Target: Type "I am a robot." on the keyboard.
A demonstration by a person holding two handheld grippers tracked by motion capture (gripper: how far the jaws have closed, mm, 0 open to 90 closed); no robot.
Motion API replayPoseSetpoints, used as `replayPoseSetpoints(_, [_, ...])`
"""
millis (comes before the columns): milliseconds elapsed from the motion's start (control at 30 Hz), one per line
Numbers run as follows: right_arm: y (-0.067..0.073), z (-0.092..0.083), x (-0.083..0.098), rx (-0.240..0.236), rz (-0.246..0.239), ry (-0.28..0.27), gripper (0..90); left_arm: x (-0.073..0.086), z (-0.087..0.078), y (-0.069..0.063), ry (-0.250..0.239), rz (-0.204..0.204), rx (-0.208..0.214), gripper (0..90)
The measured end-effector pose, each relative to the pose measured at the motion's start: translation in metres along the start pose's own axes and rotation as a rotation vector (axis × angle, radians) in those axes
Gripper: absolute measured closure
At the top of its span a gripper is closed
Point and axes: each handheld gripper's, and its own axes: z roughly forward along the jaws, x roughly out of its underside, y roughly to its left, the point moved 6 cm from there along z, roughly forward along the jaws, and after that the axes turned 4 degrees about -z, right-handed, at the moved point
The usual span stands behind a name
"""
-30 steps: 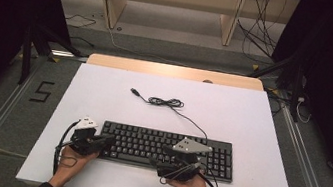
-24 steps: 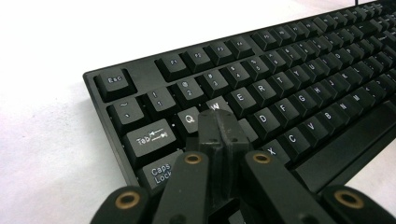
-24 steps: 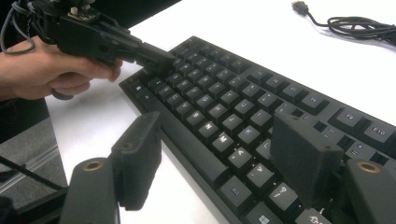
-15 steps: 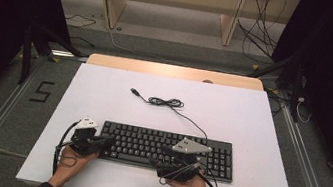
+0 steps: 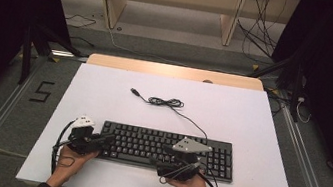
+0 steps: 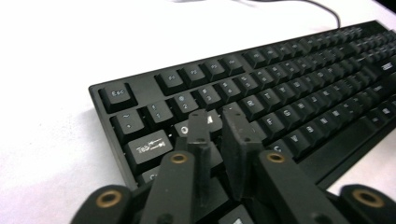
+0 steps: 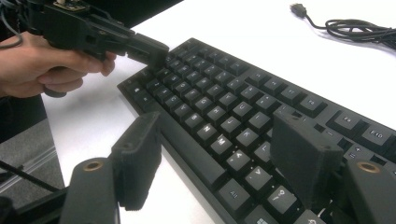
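Black keyboard (image 5: 168, 149) lies flat near the front edge of the white bench (image 5: 252, 117), cord (image 5: 168, 103) coiled behind it. Left tool (image 6: 218, 123) over the keyboard's left end, jaws just opening, narrow gap, nothing gripped. Right tool (image 7: 224, 154) wide open, straddling the keyboard's front edge, holding nothing.

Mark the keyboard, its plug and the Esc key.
keyboard (image 5: 146, 143): high view, middle rows of keys.
plug (image 7: 299, 9): right gripper view, dark plug body at the cable's end.
Esc key (image 6: 117, 94): left gripper view, top of the keycap.
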Motion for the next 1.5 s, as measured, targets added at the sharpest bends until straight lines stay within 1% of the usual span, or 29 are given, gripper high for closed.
replayPoseSetpoints(33, [0.000, 0.001, 0.000, 0.001, 0.001, -0.002, 34.9, 0.000, -0.001, -0.001, -0.005, -0.002, 0.004, 74.8])
replayPoseSetpoints(67, [0.000, 0.001, 0.000, 0.001, 0.001, -0.002, 34.9, -0.001, -0.001, -0.001, -0.009, -0.001, 0.009, 74.8])
replayPoseSetpoints(100, [0.000, 0.002, 0.000, 0.000, 0.003, -0.001, 35.1, -0.001, -0.002, -0.003, -0.014, -0.004, 0.018, 70.1])
replayPoseSetpoints(133, [0.000, 0.002, 0.000, 0.000, 0.003, -0.001, 35.1, -0.001, -0.002, -0.003, -0.017, -0.005, 0.025, 70.1])
replayPoseSetpoints(167, [0.000, 0.003, 0.000, 0.000, 0.003, 0.001, 35.4, -0.002, -0.003, -0.004, -0.020, -0.006, 0.033, 63.6])
replayPoseSetpoints(200, [0.000, 0.003, 0.000, 0.000, 0.003, 0.001, 35.4, -0.002, -0.003, -0.006, -0.020, -0.007, 0.038, 63.6])
replayPoseSetpoints(300, [0.001, 0.005, 0.000, -0.007, 0.002, 0.005, 38.1, -0.002, -0.004, -0.009, -0.025, -0.005, 0.055, 55.5])
replayPoseSetpoints(367, [0.002, 0.007, -0.001, -0.020, 0.000, 0.007, 43.6, -0.003, -0.005, -0.011, -0.033, 0.000, 0.065, 47.9])
replayPoseSetpoints(400, [0.002, 0.007, -0.001, -0.020, 0.000, 0.007, 43.6, -0.003, -0.006, -0.012, -0.041, 0.003, 0.068, 47.9])
replayPoseSetpoints(433, [0.004, 0.007, -0.001, -0.033, -0.004, 0.007, 48.4, -0.004, -0.007, -0.014, -0.053, 0.004, 0.077, 44.2])
replayPoseSetpoints(467, [0.004, 0.007, -0.001, -0.033, -0.004, 0.007, 48.4, -0.004, -0.007, -0.014, -0.053, 0.004, 0.077, 42.7])
replayPoseSetpoints(500, [0.005, 0.008, -0.002, -0.037, -0.008, 0.008, 50.2, -0.004, -0.008, -0.014, -0.057, 0.006, 0.080, 42.7])
replayPoseSetpoints(567, [0.007, 0.009, -0.001, -0.039, -0.011, 0.018, 58.2, -0.005, -0.009, -0.016, -0.073, -0.001, 0.085, 38.0])
replayPoseSetpoints(600, [0.007, 0.009, -0.001, -0.039, -0.011, 0.018, 58.2, -0.005, -0.010, -0.016, -0.080, -0.003, 0.087, 38.0])
replayPoseSetpoints(633, [0.007, 0.010, -0.001, -0.041, -0.010, 0.018, 60.3, -0.006, -0.011, -0.016, -0.088, -0.003, 0.087, 37.1])
replayPoseSetpoints(700, [0.008, 0.013, -0.001, -0.035, -0.020, 0.030, 67.4, -0.007, -0.013, -0.017, -0.105, -0.008, 0.092, 34.4])
replayPoseSetpoints(733, [0.008, 0.013, -0.001, -0.035, -0.020, 0.030, 67.4, -0.007, -0.014, -0.017, -0.111, -0.013, 0.093, 34.4])
replayPoseSetpoints(767, [0.008, 0.015, 0.000, -0.038, -0.017, 0.037, 71.8, -0.008, -0.016, -0.017, -0.120, -0.015, 0.095, 33.4])
replayPoseSetpoints(800, [0.008, 0.015, 0.000, -0.038, -0.017, 0.037, 71.8, -0.008, -0.016, -0.017, -0.120, -0.015, 0.095, 32.9])
replayPoseSetpoints(833, [0.009, 0.017, 0.000, -0.039, -0.017, 0.047, 75.4, -0.008, -0.016, -0.017, -0.123, -0.015, 0.095, 32.4])
replayPoseSetpoints(867, [0.009, 0.017, 0.000, -0.039, -0.017, 0.047, 75.4, -0.008, -0.017, -0.017, -0.124, -0.015, 0.097, 32.4])
replayPoseSetpoints(900, [0.010, 0.020, 0.001, -0.042, -0.016, 0.052, 78.9, -0.008, -0.018, -0.018, -0.128, -0.017, 0.099, 32.1])
replayPoseSetpoints(933, [0.010, 0.020, 0.001, -0.042, -0.016, 0.052, 78.9, -0.008, -0.018, -0.018, -0.131, -0.018, 0.100, 32.1])
replayPoseSetpoints(967, [0.010, 0.022, 0.002, -0.043, -0.018, 0.062, 81.5, -0.007, -0.019, -0.018, -0.130, -0.017, 0.101, 31.8])
replayPoseSetpoints(1033, [0.011, 0.023, 0.002, -0.044, -0.017, 0.065, 82.6, -0.007, -0.019, -0.018, -0.129, -0.019, 0.102, 31.6])
replayPoseSetpoints(1100, [0.011, 0.026, 0.003, -0.044, -0.019, 0.078, 86.3, -0.007, -0.020, -0.019, -0.131, -0.021, 0.103, 31.1])
replayPoseSetpoints(1333, [0.009, 0.030, 0.006, -0.033, -0.019, 0.097, 89.9, -0.006, -0.020, -0.020, -0.128, -0.017, 0.107, 29.6])
replayPoseSetpoints(1500, [0.008, 0.034, 0.010, -0.025, -0.022, 0.116, 90.0, -0.005, -0.021, -0.022, -0.126, -0.013, 0.112, 28.6])
